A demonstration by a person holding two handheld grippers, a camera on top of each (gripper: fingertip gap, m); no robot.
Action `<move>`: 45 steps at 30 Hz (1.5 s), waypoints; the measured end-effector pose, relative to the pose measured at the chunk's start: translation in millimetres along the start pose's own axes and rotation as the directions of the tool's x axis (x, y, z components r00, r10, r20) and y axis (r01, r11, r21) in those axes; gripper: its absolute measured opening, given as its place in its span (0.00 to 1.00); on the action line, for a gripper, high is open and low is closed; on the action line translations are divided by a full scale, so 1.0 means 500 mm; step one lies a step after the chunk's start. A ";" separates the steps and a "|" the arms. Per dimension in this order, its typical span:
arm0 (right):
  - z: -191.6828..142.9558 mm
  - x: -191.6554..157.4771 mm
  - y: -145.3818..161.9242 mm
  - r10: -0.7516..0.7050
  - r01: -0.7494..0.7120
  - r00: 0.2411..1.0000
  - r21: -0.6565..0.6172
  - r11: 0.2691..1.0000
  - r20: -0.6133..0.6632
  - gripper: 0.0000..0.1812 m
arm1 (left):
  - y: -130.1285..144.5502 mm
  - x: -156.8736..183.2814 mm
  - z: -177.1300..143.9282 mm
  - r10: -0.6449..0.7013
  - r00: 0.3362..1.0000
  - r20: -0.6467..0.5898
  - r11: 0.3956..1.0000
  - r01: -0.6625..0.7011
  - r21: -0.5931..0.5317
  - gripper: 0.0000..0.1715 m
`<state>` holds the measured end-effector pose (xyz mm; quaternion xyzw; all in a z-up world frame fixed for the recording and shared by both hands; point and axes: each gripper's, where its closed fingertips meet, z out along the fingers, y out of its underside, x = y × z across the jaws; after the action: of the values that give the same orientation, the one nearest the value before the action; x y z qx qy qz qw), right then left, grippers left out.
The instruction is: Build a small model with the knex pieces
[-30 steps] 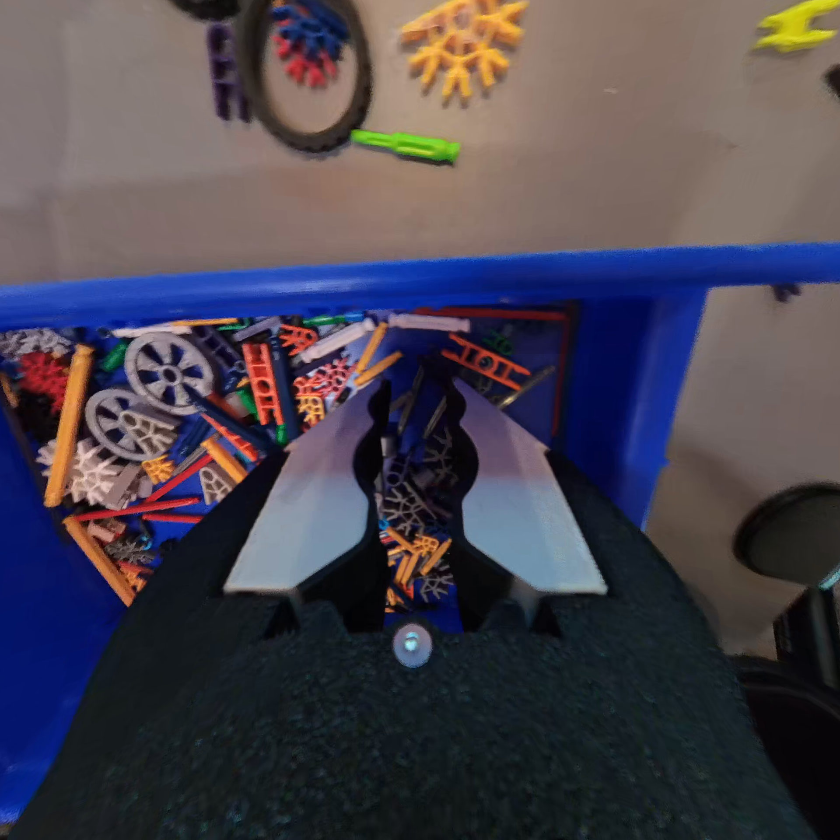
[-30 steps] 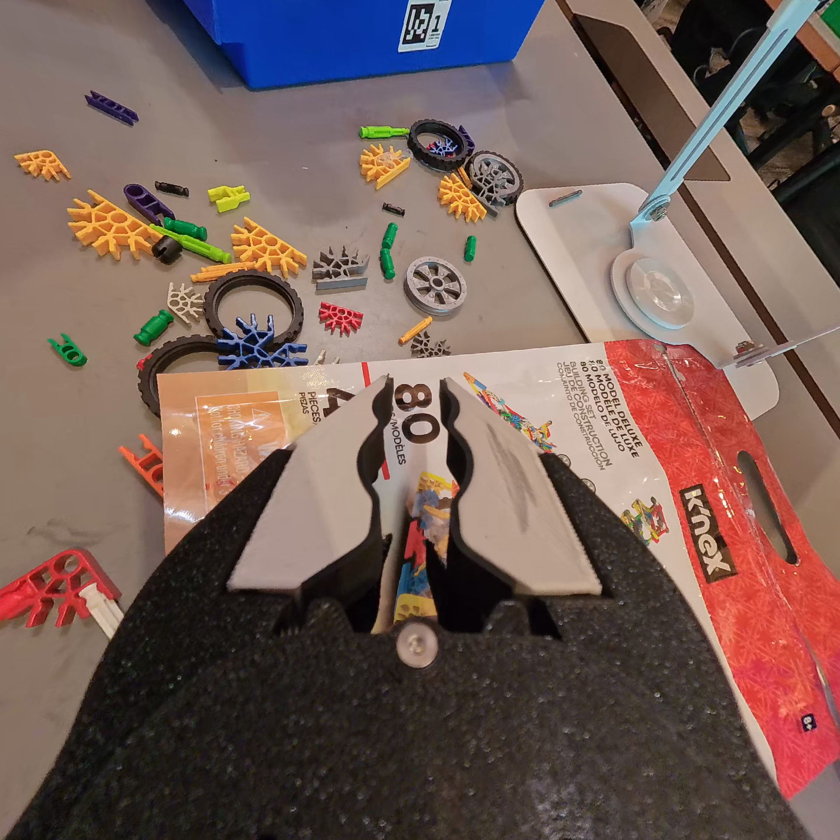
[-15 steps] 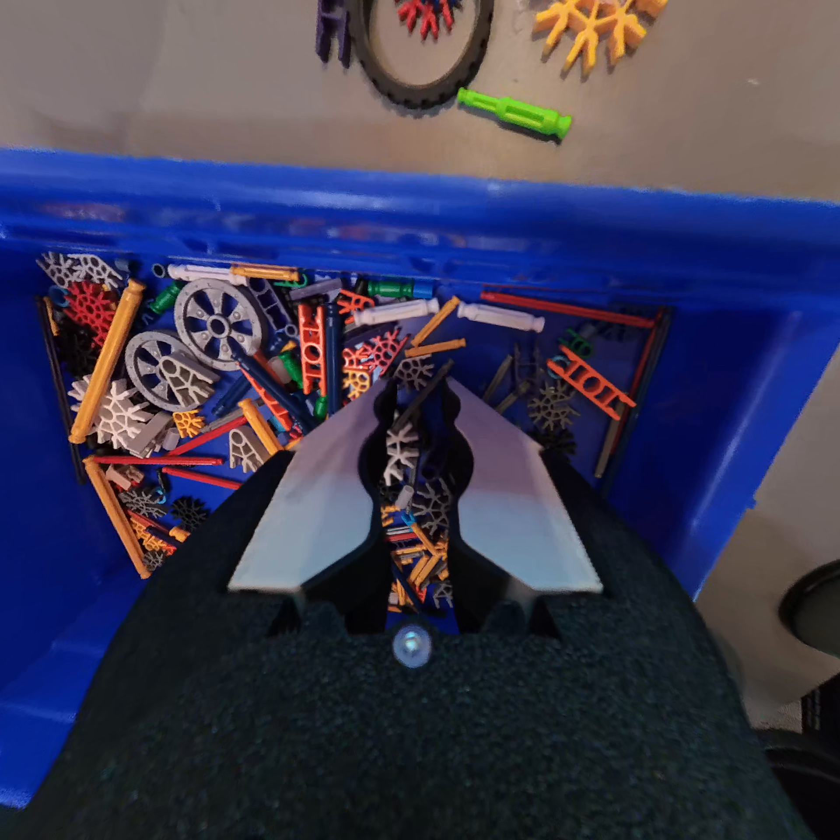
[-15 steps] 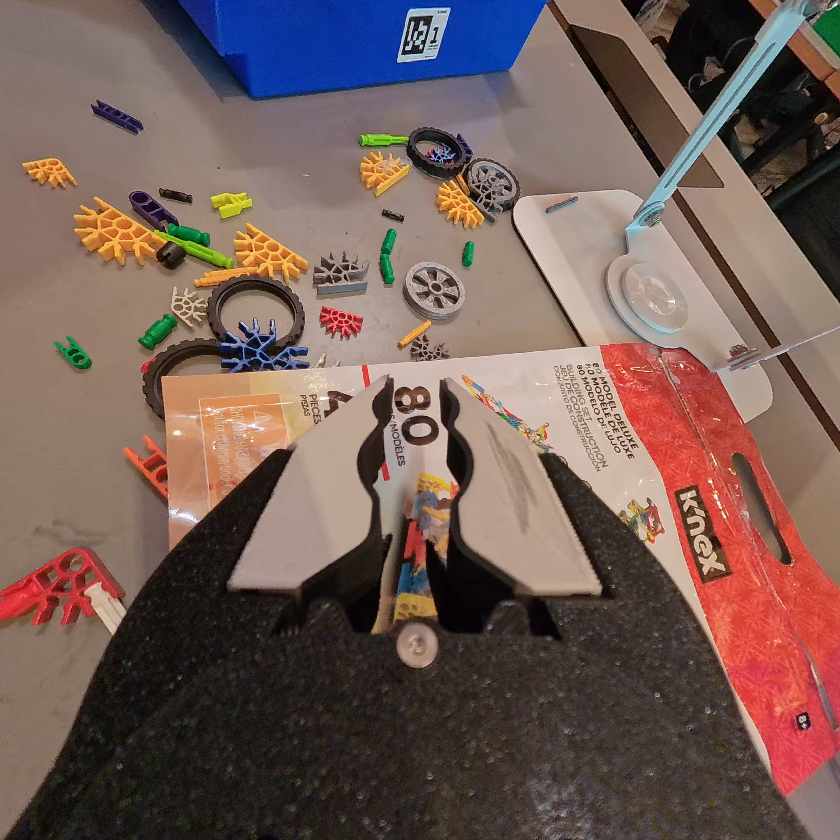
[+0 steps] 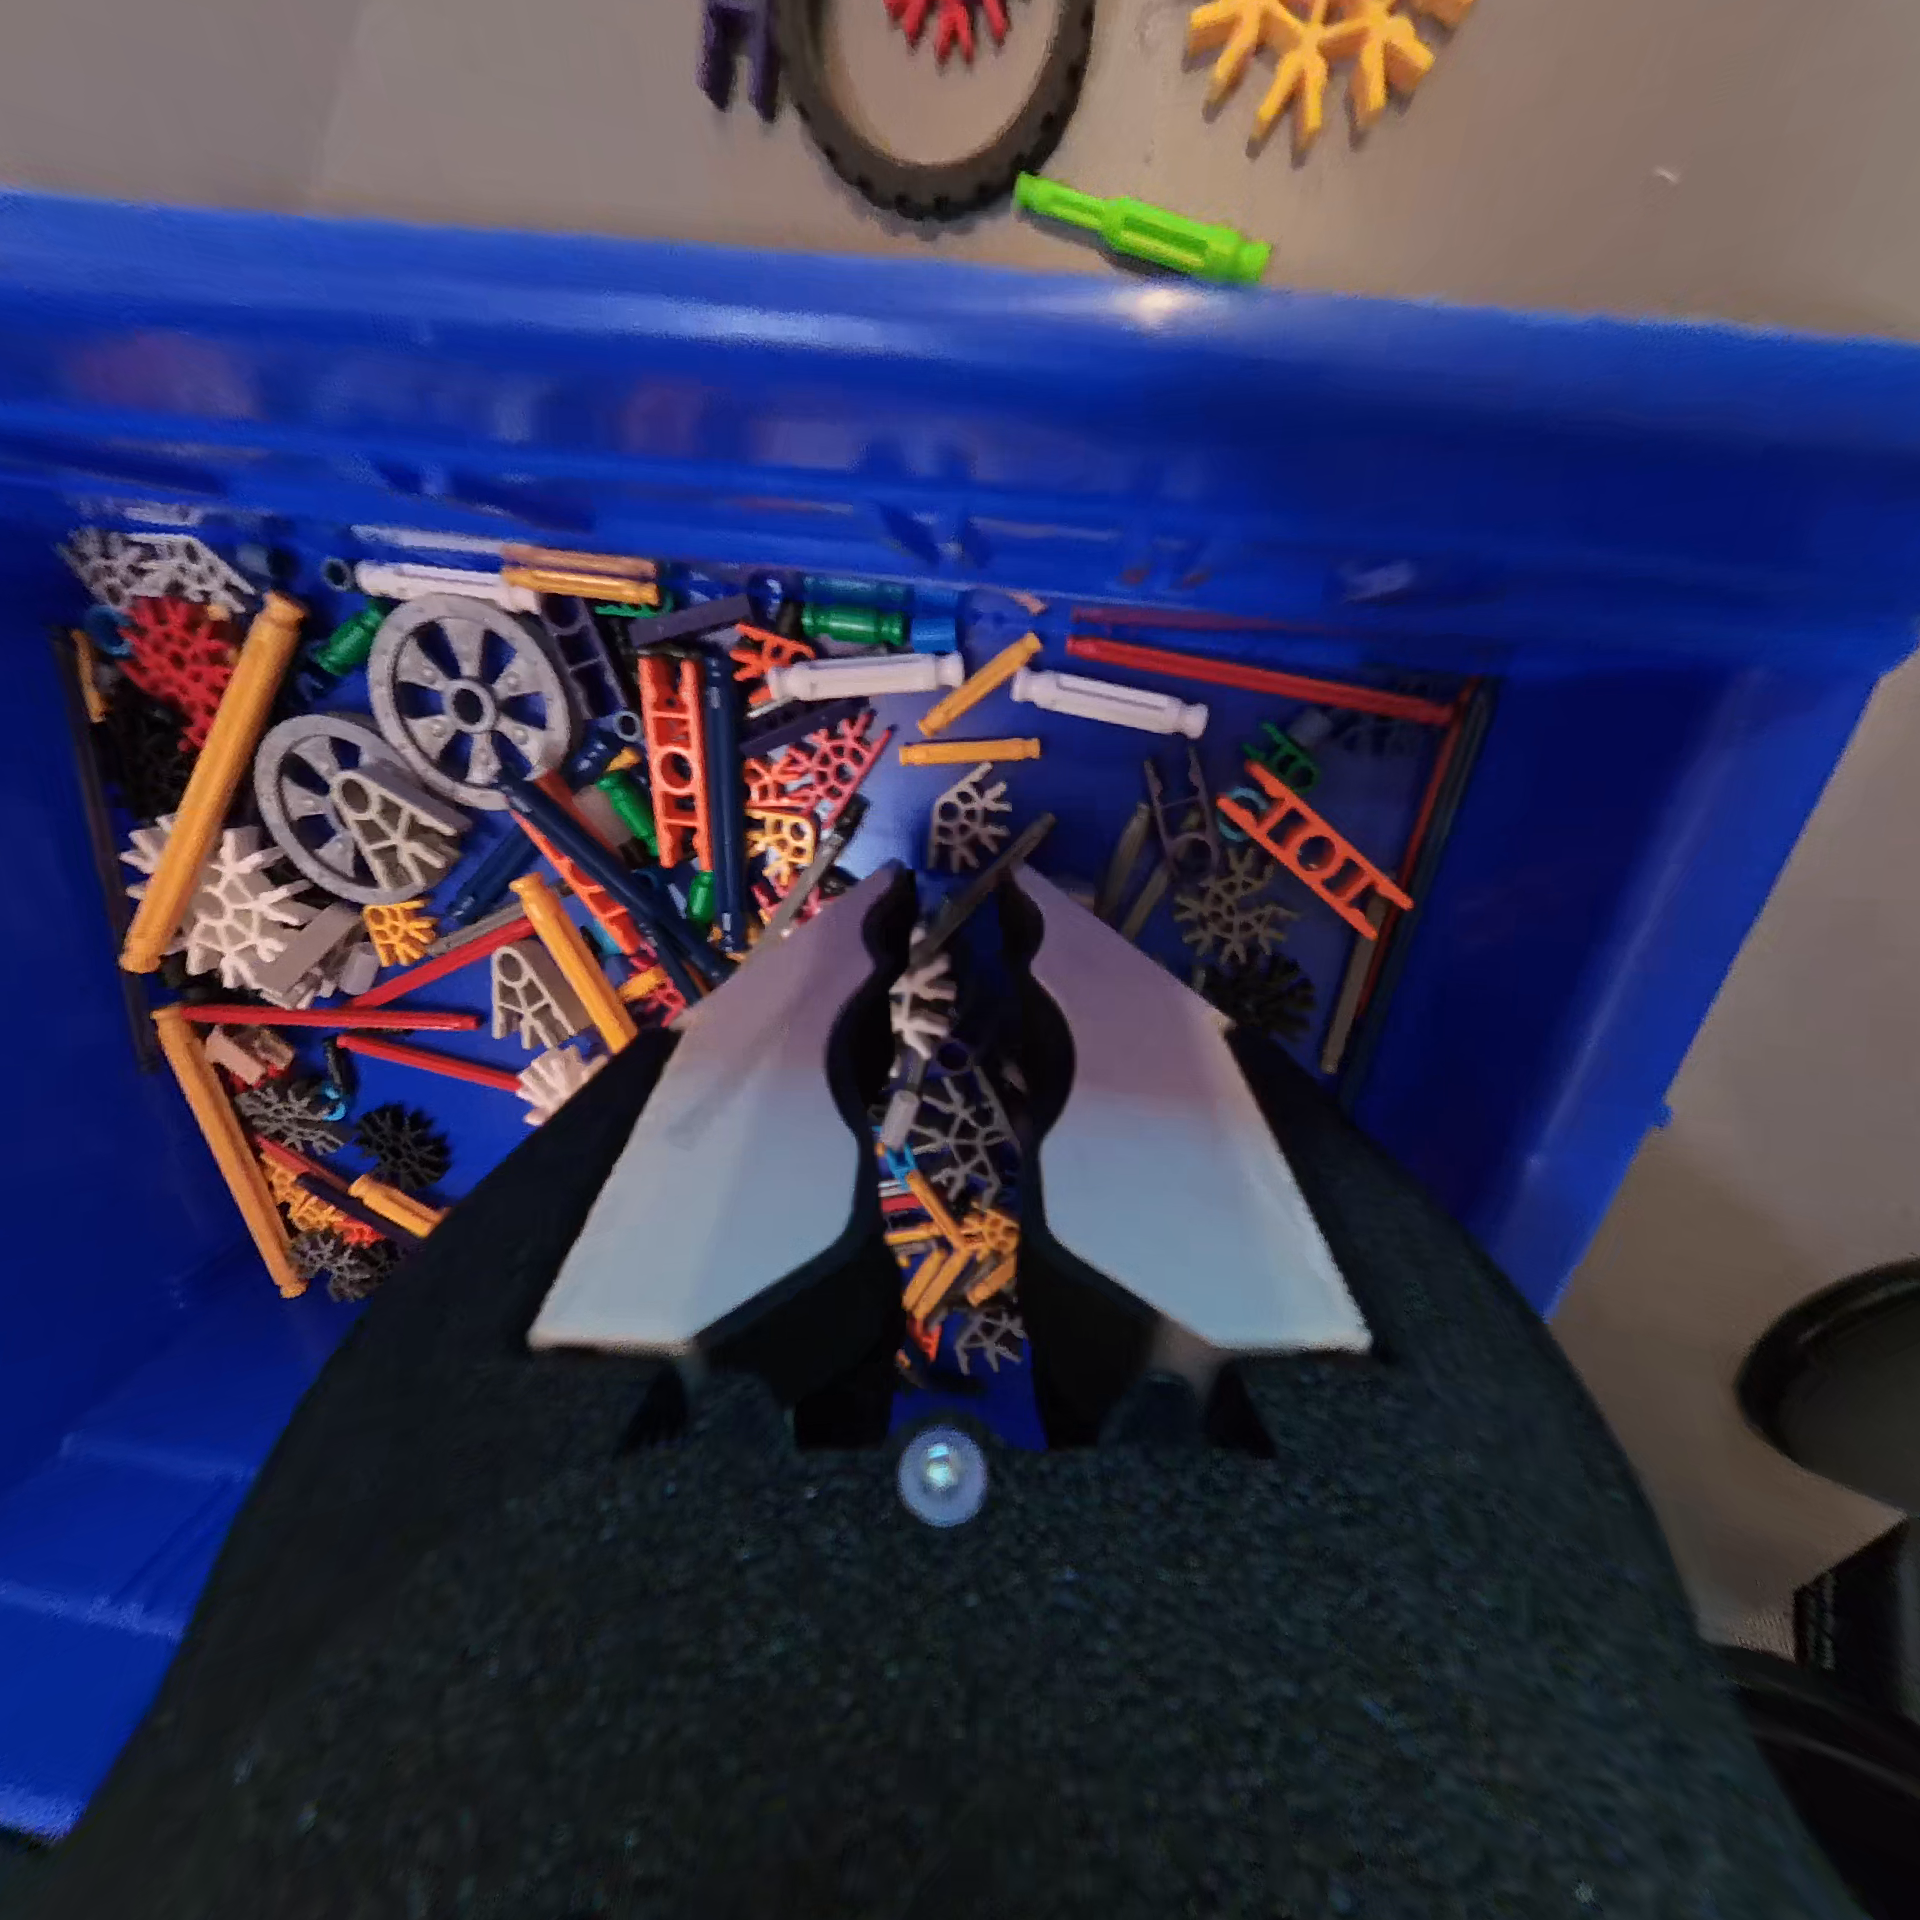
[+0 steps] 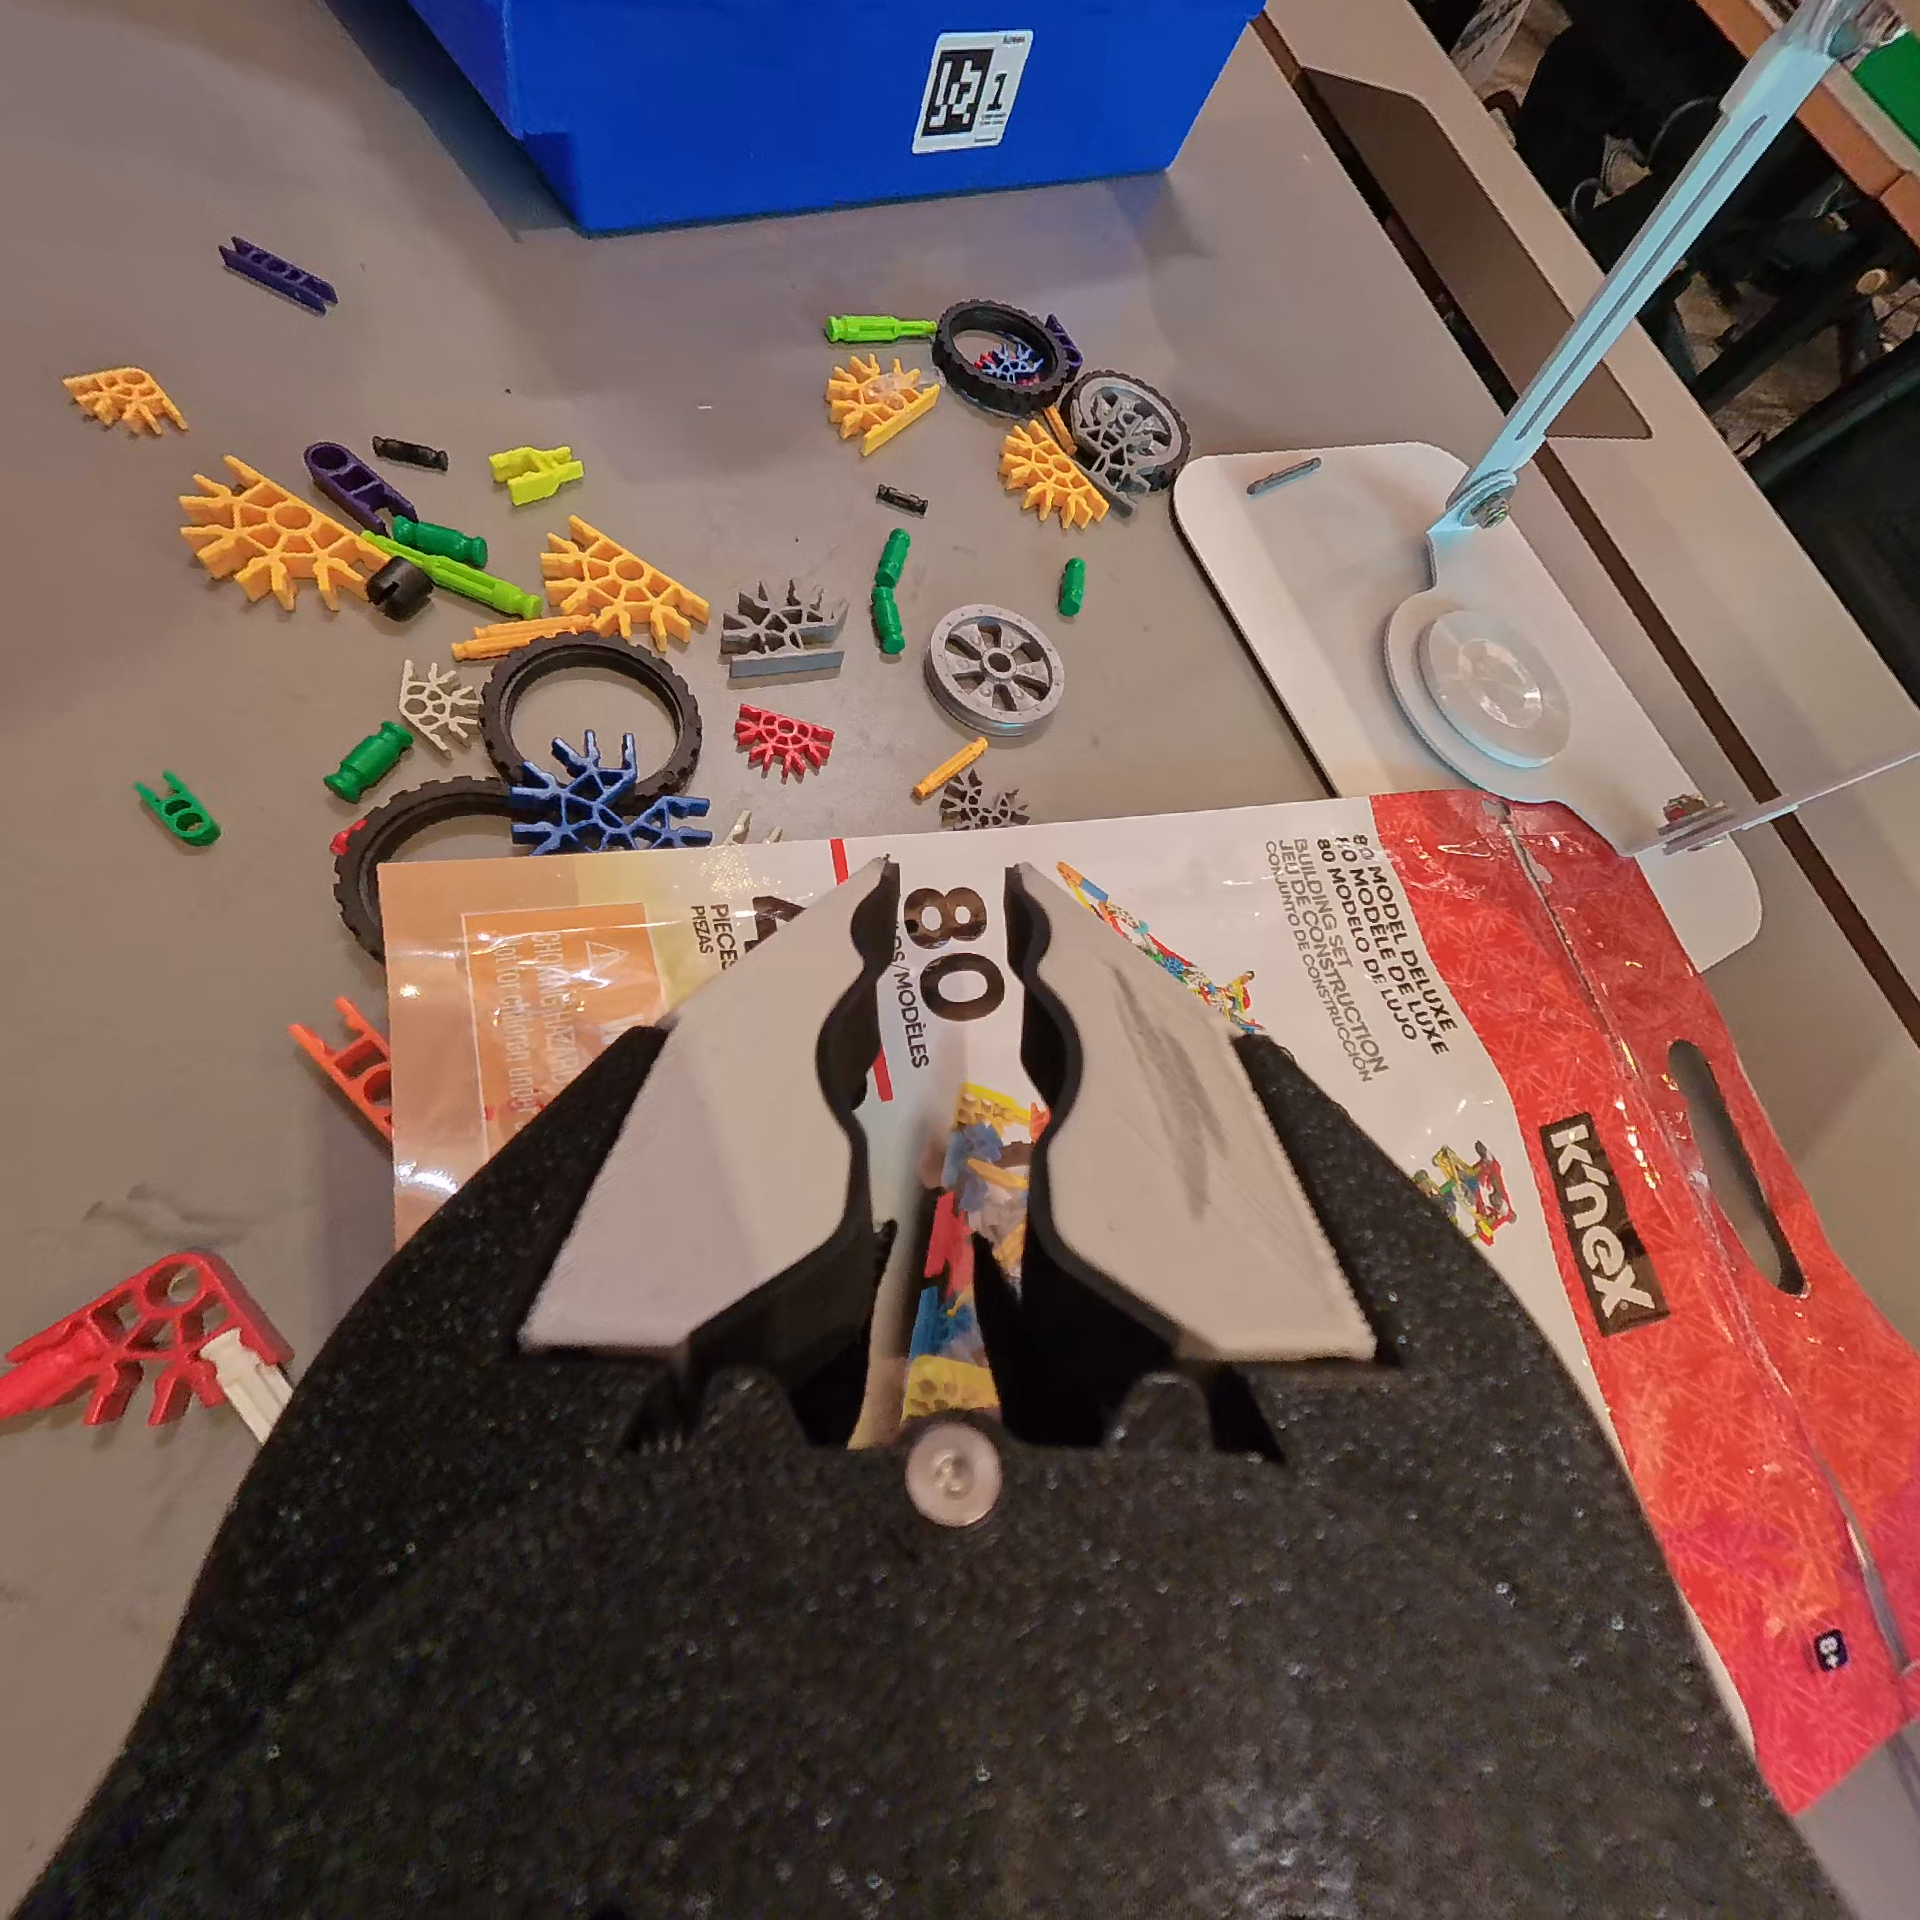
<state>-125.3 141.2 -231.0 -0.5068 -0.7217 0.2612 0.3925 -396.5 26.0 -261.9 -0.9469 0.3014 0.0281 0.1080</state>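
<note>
My left gripper (image 5: 958, 883) hangs above the inside of a blue bin (image 5: 935, 353), its jaws a narrow gap apart with nothing gripped. Below it lie many toy construction pieces: grey wheels (image 5: 468, 707), yellow rods (image 5: 213, 779), an orange ladder piece (image 5: 1314, 847) and white rods (image 5: 1107, 701). A white snowflake connector (image 5: 920, 997) shows through the gap. My right gripper (image 6: 948, 883) hovers over a red and white plastic bag (image 6: 1455, 1039) flat on the grey table. Its jaws are slightly apart and empty.
Loose pieces lie on the table beyond the bag: a grey wheel (image 6: 994, 672), black tyres (image 6: 589, 707), a blue snowflake (image 6: 603, 805), yellow connectors (image 6: 270, 535) and green rods (image 6: 888, 603). The bin (image 6: 727, 104) stands at the far edge. A white base plate (image 6: 1351, 582) with a light blue stand lies to the right. Some 30 cm of space lies between my two pairs of fingers. My left gripper's tips are some 5 cm from the orange ladder piece (image 5: 1314, 847).
My left gripper has moved farther over the bin, so more of its inside shows and the far rim sits higher in view. My right gripper has barely shifted above the bag.
</note>
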 end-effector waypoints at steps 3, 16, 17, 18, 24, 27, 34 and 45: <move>0.001 0.000 0.002 0.001 -0.001 1.000 -0.003 1.000 0.000 0.10 | -0.013 0.004 0.001 -0.027 0.999 -0.030 0.999 0.028 0.030 0.09; -0.002 0.000 -0.002 0.001 -0.001 1.000 0.006 1.000 0.002 0.10 | -0.012 0.025 0.007 -0.141 0.976 -0.164 0.990 0.144 0.006 0.15; -0.002 0.000 -0.002 0.001 -0.001 1.000 0.005 1.000 0.002 0.10 | -0.007 0.027 0.006 -0.126 0.979 -0.158 0.992 0.127 -0.005 0.14; -0.002 0.000 -0.002 0.001 -0.001 1.000 0.006 1.000 0.002 0.10 | -0.003 0.030 0.005 -0.115 0.981 -0.157 0.993 0.114 -0.015 0.14; -0.002 -0.001 -0.003 0.000 0.000 1.000 0.006 1.000 0.005 0.10 | -0.011 0.017 0.005 -0.110 0.988 -0.112 0.993 0.113 0.020 0.12; -0.002 -0.001 -0.003 0.002 -0.002 1.000 0.006 1.000 0.004 0.10 | -0.013 0.013 0.011 -0.115 0.988 -0.103 0.993 0.118 0.017 0.09; -0.003 -0.001 -0.004 0.001 -0.001 1.000 0.009 1.000 0.004 0.10 | -0.018 0.012 0.012 -0.106 0.989 -0.105 0.994 0.109 0.026 0.07; -0.009 0.000 -0.012 -0.004 0.004 1.000 0.024 1.000 -0.002 0.10 | -0.031 -0.006 -0.114 -0.135 0.991 0.025 0.982 0.130 0.137 0.07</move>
<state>-124.7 138.9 -223.7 -0.5008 -0.7191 0.2686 0.3999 -391.0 27.4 -203.1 -0.9548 0.2371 0.0168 0.1784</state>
